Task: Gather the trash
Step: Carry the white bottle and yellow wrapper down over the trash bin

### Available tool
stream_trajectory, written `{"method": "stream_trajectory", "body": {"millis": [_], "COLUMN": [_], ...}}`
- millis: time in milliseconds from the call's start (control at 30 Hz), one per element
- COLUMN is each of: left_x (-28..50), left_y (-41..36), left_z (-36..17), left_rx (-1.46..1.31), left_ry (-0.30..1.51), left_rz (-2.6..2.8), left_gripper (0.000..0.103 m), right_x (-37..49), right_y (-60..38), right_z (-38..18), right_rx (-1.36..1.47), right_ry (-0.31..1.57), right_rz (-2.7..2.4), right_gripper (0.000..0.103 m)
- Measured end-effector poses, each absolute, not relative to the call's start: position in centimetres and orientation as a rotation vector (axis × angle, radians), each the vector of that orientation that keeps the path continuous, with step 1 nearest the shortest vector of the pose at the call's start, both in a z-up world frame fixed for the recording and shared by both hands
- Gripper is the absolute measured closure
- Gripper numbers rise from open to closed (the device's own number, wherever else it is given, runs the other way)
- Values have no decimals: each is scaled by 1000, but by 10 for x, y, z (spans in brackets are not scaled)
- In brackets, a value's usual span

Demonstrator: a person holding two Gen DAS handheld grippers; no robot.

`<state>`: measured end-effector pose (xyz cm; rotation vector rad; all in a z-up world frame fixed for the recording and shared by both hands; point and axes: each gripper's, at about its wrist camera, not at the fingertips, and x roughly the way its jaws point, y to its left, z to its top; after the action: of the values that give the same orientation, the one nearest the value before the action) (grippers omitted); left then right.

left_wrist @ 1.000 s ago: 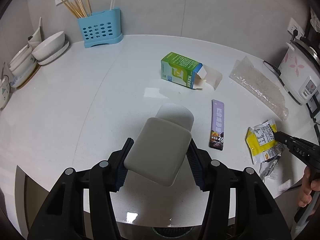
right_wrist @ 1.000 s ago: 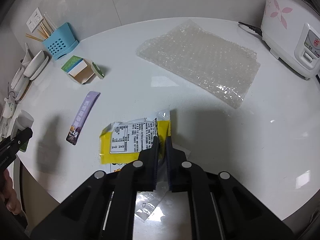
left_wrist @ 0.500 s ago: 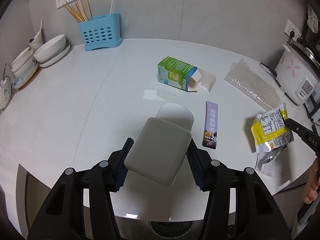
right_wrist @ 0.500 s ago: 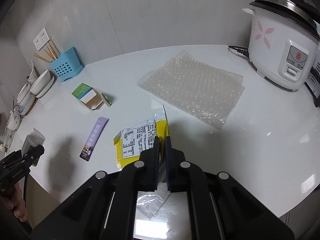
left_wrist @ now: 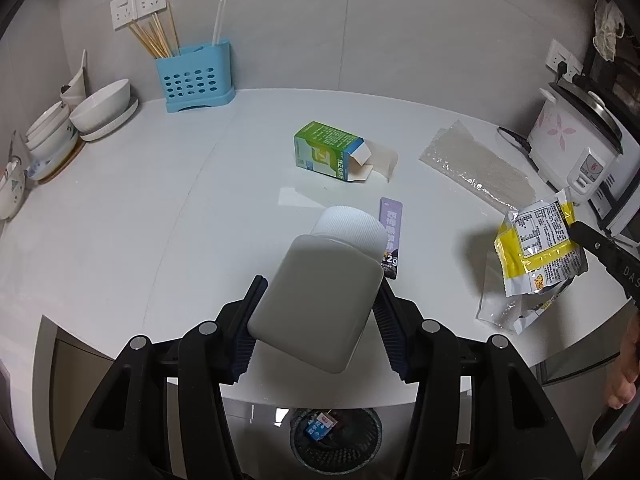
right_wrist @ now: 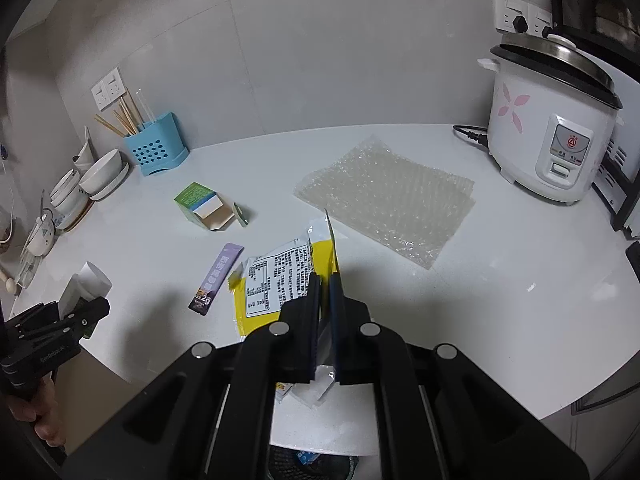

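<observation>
- Left tongs [left_wrist: 316,300]: clamped on a white plastic bottle [left_wrist: 320,292] with a ribbed cap, held tilted above the near edge of the table [left_wrist: 160,200]. Over the last second the view has pulled back; a waste bin [left_wrist: 336,436] now shows below the table edge, with a small blue carton already in it.
- Right tongs [right_wrist: 325,280]: together, pinching a yellow snack wrapper [right_wrist: 276,280] by its edge. A second ago the wrapper lay flat on the table; it now hangs clear of the surface, as the left wrist view confirms.
- Wrapper, secondary part: a silvery, crumpled flap dangles from its lower end and could snag or drop crumbs on the way over.
- Still on the table, uncollected: a green carton [left_wrist: 328,152] lying open on its side; a purple sachet [left_wrist: 390,236] just beyond the bottle; a sheet of bubble wrap [right_wrist: 384,204] near the rice cooker [right_wrist: 556,128].
- Not trash, by judgement: blue utensil holder [left_wrist: 196,76], stacked bowls [left_wrist: 104,108], rice cooker.
- Status: two items lifted, neither yet released. Both hands appear bound for the bin beneath the table front; three pieces would remain after that.
</observation>
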<state>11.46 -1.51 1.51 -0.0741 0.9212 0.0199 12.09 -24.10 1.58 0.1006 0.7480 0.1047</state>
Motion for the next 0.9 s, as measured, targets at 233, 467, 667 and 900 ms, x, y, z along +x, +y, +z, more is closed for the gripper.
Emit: {"method": "stream_trajectory", "body": {"millis": [233, 467, 667, 900], "left_x": [82, 46, 14, -23], "left_y": [-20, -31, -39, -43], "left_z": [23, 20, 10, -7], "left_rx": [-85, -74, -74, -68], "left_ry": [895, 873, 856, 839], "left_rz": [5, -3, -16, -34], "left_gripper": [51, 51, 51, 51], "right_x": [81, 39, 7, -32], "right_y": [-238, -229, -219, -213], "right_z": [28, 28, 18, 1], "right_rx": [96, 62, 41, 2], "right_ry": [703, 658, 631, 608], "right_rz": [143, 170, 194, 210], "right_gripper": [99, 99, 99, 99]}}
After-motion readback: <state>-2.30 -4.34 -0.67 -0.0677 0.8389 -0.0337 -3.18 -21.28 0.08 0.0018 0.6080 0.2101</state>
